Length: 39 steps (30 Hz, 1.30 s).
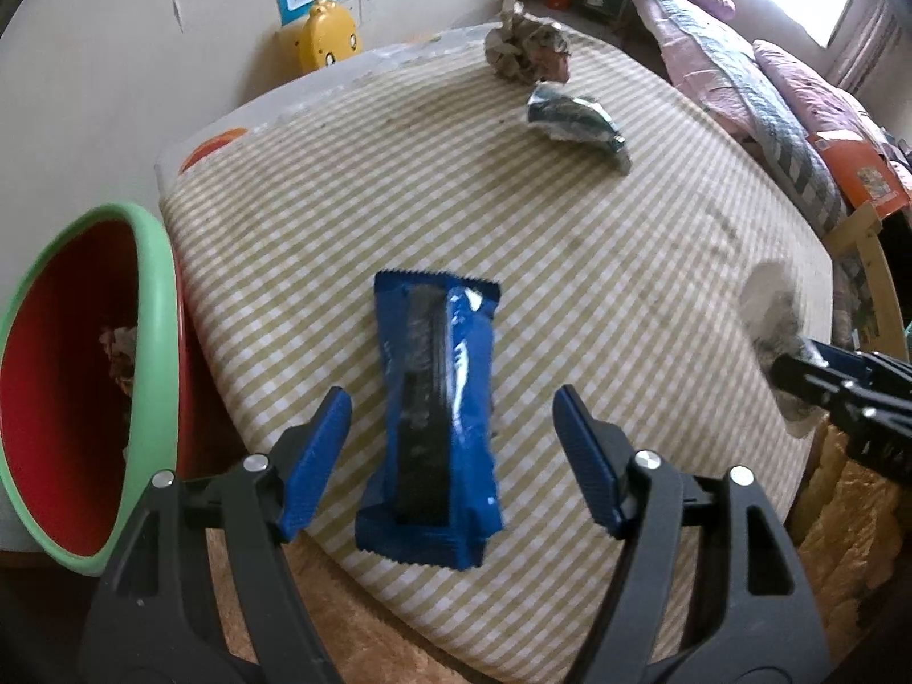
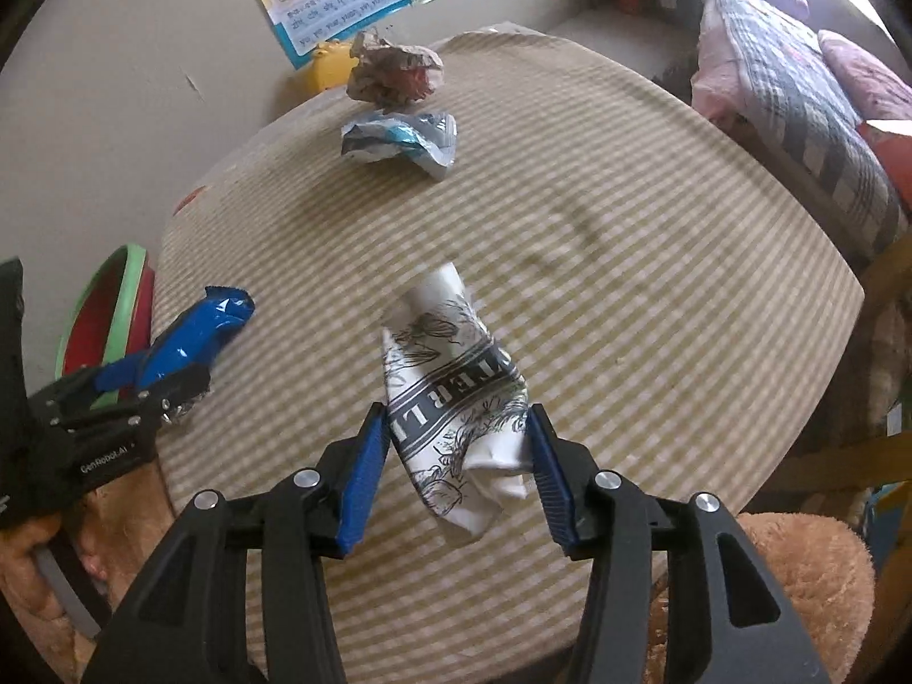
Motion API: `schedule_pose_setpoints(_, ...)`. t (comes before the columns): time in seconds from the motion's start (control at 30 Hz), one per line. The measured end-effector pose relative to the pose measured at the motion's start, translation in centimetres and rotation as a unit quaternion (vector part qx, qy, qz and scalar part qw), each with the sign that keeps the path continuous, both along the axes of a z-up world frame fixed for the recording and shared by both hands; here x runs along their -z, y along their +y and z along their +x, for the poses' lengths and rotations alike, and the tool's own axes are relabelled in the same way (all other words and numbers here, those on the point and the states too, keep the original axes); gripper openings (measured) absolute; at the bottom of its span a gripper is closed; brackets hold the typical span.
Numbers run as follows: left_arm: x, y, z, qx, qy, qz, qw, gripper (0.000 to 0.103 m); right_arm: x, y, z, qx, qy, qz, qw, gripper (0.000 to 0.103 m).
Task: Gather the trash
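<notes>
My left gripper is spread wide, with the blue snack wrapper lying flat on the counter between the two blue pads. Neither pad touches it, there's a clear gap on both sides. The wrapper runs lengthwise away from me, jagged end pointing toward the far side, near end close to the counter's front edge.

My right gripper is partly closed around a rolled white paper wrapper with black printed lettering and leafy drawings. Both pads sit right against its sides, so I'd call that a grip, though the frame is a bit blurry and I can't swear the left pad is fully pressing. From the left camera that same bundle shows as a smeared pale blob at the tip of the right gripper, near the counter's right edge.

Further back on the striped cloth there's a crumpled silver-blue foil wrapper, and just behind it a wad of crumpled brownish paper, nearly touching.

Off the counter's left side sits the bin, green rim and red inside, tilted in the view, with some crumpled scrap already in it.
</notes>
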<state>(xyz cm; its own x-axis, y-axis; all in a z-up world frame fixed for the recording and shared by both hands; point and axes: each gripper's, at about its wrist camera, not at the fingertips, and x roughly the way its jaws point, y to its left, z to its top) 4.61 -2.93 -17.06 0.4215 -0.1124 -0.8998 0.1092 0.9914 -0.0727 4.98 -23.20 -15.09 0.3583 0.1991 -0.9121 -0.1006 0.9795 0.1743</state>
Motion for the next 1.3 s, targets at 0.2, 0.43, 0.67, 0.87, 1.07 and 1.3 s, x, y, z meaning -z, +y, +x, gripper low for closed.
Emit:
schedule_pose_setpoints(0.2,0.1,0.2,-0.1,-0.008,0.005,-0.003,1.0,0.07,0.1,0.6,-0.2,-0.004,-0.003,-0.009,1.0,0.051)
schedule_pose_setpoints(0.43,0.3,0.7,0.1,-0.015,0.012,-0.01,0.9998,0.071,0.3,0.1,-0.1,0.005,0.002,-0.003,1.0,0.055)
schedule_pose_setpoints(0.67,2.0,-0.3,2.0,-0.006,0.04,-0.015,0.9991,0.068,0.7,0.3,-0.1,-0.001,0.019,0.014,1.0,0.056)
schedule_pose_setpoints(0.87,2.2,0.0,2.3,-0.01,0.038,-0.007,0.9992,0.023,1.0,0.8,-0.3,-0.011,0.035,0.018,0.999,0.057)
schedule_pose_setpoints(1.07,0.6,2.1,1.4,-0.033,0.014,-0.025,0.999,0.022,2.2,2.4,-0.6,-0.036,0.063,0.0,0.997,0.043)
schedule_pose_setpoints(1.3,-1.8,5.4,0.5,-0.066,-0.024,-0.04,0.9967,0.022,0.2,4.9,-1.1,-0.05,0.031,-0.016,0.998,0.042)
